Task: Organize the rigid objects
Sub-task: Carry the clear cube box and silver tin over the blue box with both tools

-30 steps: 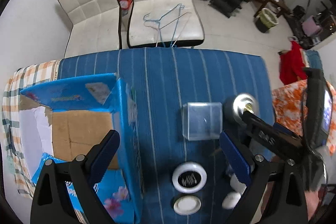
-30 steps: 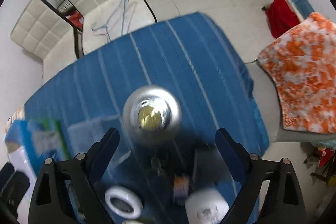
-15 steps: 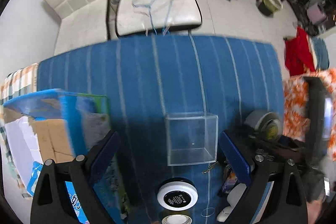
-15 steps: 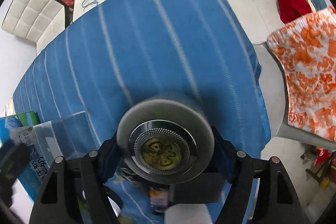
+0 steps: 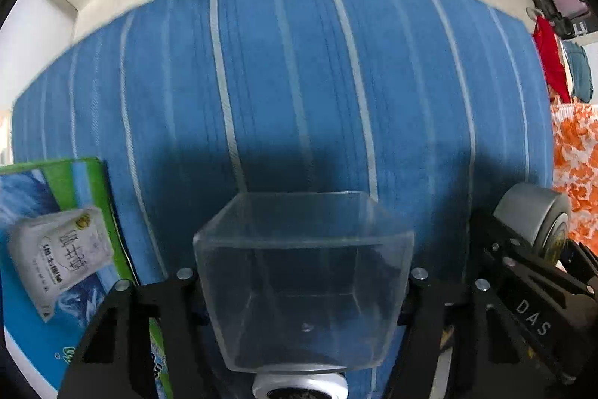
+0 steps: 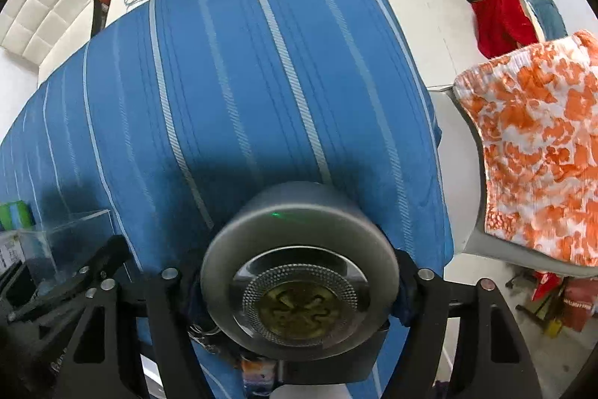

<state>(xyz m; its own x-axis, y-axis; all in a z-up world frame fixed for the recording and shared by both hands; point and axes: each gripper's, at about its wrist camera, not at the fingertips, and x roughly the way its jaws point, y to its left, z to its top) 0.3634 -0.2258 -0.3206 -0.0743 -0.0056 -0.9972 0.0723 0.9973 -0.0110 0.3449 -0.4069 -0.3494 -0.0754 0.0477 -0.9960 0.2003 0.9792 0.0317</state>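
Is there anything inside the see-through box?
The see-through box looks empty; only the blue striped cloth shows through it. Its lower edge covers part of a white ring.

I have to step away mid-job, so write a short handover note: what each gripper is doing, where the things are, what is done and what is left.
Left gripper: fingers have just been closing around the clear plastic box on the blue striped cloth; contact looks made.
Right gripper: fingers have closed on the round metal tin.
The printed carton sits at the table's left.
Done: both things grasped; neither appears lifted.
Left: lift both and put them away, probably in the carton.
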